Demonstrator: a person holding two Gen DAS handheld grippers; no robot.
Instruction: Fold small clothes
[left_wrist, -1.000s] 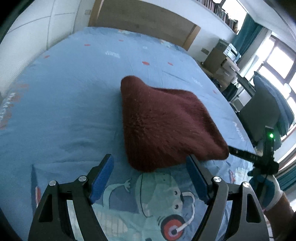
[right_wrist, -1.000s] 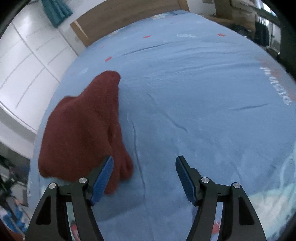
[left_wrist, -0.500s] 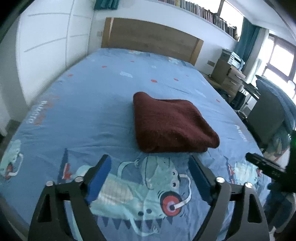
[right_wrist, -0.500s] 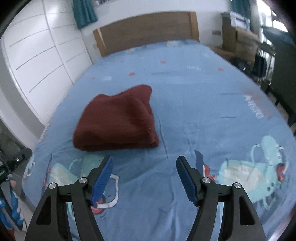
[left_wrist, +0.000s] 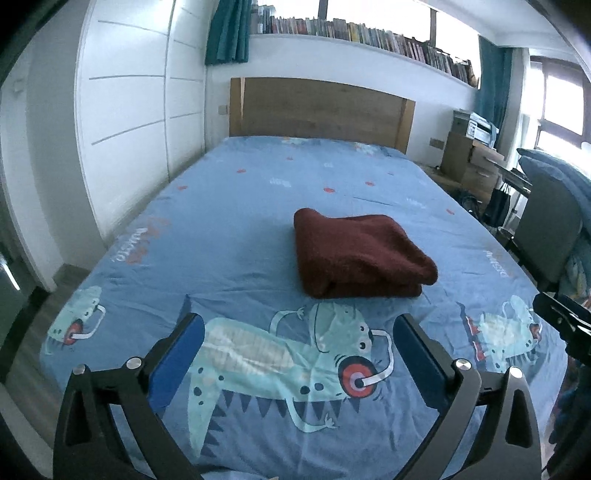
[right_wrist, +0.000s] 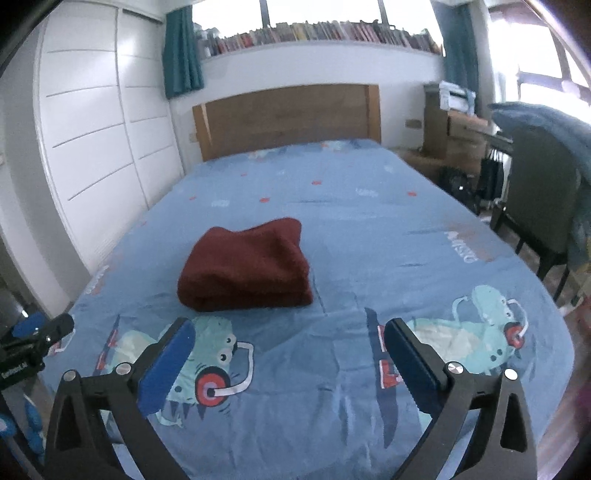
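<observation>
A dark red knitted garment (left_wrist: 356, 254) lies folded into a thick rectangle on the blue cartoon-print bed sheet (left_wrist: 229, 236). It also shows in the right wrist view (right_wrist: 245, 267). My left gripper (left_wrist: 299, 332) is open and empty, held above the foot of the bed, well short of the garment. My right gripper (right_wrist: 290, 338) is open and empty too, back from the garment at the foot of the bed. The right gripper's tip shows at the right edge of the left wrist view (left_wrist: 561, 314).
A wooden headboard (left_wrist: 317, 109) stands at the far end. White wardrobe doors (left_wrist: 125, 122) line the left side. A dark chair with blue bedding (left_wrist: 550, 229) and a wooden cabinet (left_wrist: 469, 158) stand to the right of the bed.
Both grippers have pulled back and up from the garment, which was close between the fingers a second ago. The garment now lies flat and folded, untouched.
</observation>
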